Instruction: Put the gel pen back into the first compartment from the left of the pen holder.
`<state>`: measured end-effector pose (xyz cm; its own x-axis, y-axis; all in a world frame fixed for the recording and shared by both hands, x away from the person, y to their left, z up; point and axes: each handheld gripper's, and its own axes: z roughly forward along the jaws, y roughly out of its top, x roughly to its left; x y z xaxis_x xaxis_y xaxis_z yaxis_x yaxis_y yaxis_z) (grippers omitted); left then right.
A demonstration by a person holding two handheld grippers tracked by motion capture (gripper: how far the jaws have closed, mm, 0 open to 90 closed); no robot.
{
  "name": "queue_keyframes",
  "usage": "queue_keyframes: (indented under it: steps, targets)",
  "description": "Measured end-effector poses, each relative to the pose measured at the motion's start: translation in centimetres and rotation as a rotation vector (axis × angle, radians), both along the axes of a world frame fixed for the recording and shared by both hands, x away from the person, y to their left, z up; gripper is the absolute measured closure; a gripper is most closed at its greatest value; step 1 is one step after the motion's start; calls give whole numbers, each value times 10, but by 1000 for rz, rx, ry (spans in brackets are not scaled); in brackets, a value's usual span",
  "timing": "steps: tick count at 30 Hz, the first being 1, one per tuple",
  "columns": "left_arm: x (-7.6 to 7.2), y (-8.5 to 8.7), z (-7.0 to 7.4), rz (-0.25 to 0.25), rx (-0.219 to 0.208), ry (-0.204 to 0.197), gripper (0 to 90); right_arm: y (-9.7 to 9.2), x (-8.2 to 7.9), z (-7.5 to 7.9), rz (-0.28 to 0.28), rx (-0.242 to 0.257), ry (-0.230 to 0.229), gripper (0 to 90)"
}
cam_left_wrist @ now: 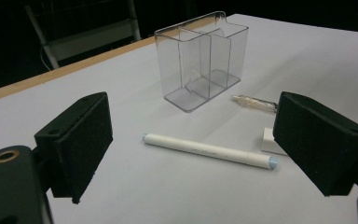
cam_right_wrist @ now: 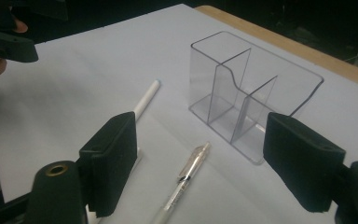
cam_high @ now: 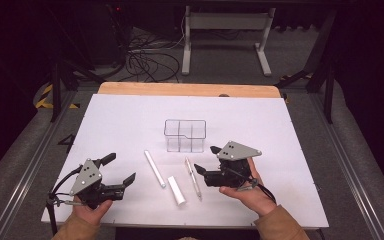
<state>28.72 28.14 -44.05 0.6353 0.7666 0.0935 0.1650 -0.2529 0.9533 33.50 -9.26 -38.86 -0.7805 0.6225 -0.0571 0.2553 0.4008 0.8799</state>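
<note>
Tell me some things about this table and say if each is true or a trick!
1. The clear box is empty. True.
2. Both grippers are shut. False: the left gripper and right gripper are both open.
3. The pen lies inside the box. False: it lies on the table, in front of the box.
4. The white marker lies flat on the table. True.
5. The eraser is held by a gripper. False: it lies free between marker and pen.

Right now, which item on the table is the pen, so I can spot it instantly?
Start at the clear divided organizer mid-table. Three slim items lie in front of it; the pen is the one nearest the right tongs. It alone is see-through with a metal clip.
</note>
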Motion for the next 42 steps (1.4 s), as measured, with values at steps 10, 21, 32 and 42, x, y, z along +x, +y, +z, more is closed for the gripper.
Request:
queue_keyframes:
  steps: [10, 21, 32, 42]
  targets:
    - [0, 0, 0, 2, -1, 1, 124, 9, -2, -13, 29, 0, 41, 244]
    - [0, 0, -1, 3, -3, 3, 123, 12, 1, -16, 19, -63, 12, 229]
    - [-1, 1, -1, 7, 5, -1, 123, 20, -1, -23, -28, -139, -23, 368]
    - [-1, 1, -1, 11, 5, 2, 122, 28, 4, -37, -125, -211, 138, 361]
